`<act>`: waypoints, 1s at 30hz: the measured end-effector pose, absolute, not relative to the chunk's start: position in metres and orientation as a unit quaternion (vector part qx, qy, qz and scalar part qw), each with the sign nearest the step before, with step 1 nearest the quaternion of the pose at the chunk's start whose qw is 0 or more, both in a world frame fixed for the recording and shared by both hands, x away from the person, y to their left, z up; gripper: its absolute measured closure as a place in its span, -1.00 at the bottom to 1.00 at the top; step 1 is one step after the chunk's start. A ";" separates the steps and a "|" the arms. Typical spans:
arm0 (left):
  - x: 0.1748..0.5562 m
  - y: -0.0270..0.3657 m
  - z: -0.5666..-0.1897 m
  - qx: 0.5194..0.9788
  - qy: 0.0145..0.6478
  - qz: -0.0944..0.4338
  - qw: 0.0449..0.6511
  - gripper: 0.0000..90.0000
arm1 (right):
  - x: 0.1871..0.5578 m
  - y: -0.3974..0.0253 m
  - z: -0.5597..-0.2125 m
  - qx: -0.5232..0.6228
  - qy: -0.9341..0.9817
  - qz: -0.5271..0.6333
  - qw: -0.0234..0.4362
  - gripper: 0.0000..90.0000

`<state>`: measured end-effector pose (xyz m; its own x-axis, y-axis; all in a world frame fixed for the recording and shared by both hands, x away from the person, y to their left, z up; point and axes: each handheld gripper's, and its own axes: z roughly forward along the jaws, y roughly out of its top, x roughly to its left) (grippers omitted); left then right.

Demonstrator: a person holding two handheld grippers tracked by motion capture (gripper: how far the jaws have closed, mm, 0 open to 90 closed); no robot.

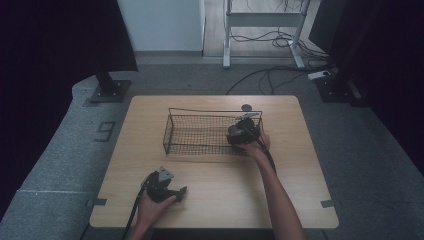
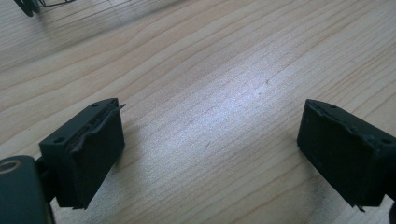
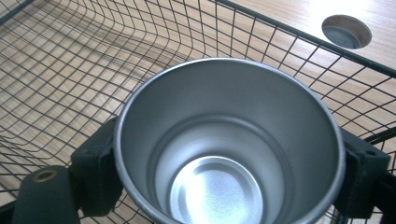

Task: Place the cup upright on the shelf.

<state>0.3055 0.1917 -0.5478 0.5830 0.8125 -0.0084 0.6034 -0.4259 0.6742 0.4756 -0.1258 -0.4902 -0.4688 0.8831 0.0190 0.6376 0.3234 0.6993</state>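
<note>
A shiny metal cup (image 3: 261, 112) is held upright, mouth toward the camera, with my right gripper (image 3: 229, 158) shut on its sides. The cup hangs inside the right end of a black wire basket (image 3: 70, 70), just above its mesh floor. In the high view the right gripper (image 1: 240, 134) reaches into the basket (image 1: 200, 111) over its near right corner. My left gripper (image 1: 180, 192) rests low near the table's front edge, left of centre. Its jaws stand wide apart over bare wood, so the left gripper (image 2: 210, 140) is open and holds nothing.
The basket stands in the middle of a light wooden table (image 1: 300, 190). A round cable hole (image 1: 246, 107) lies just behind the basket's right end. A corner of the basket (image 2: 28, 7) shows far off in the left gripper view. Cables and stand bases sit on the floor beyond.
</note>
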 end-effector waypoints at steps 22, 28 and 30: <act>0.306 0.192 -0.548 0.829 0.427 0.162 0.324 -0.84 | 0.465 -0.132 -0.471 0.485 0.766 0.357 0.223 -0.82; 0.306 0.192 -0.548 0.829 0.427 0.162 0.324 -0.84 | 0.456 -0.138 -0.464 0.485 0.756 0.378 0.226 -0.81; 0.305 0.192 -0.548 0.829 0.427 0.162 0.323 -0.84 | 0.452 -0.140 -0.462 0.483 0.751 0.390 0.226 -0.79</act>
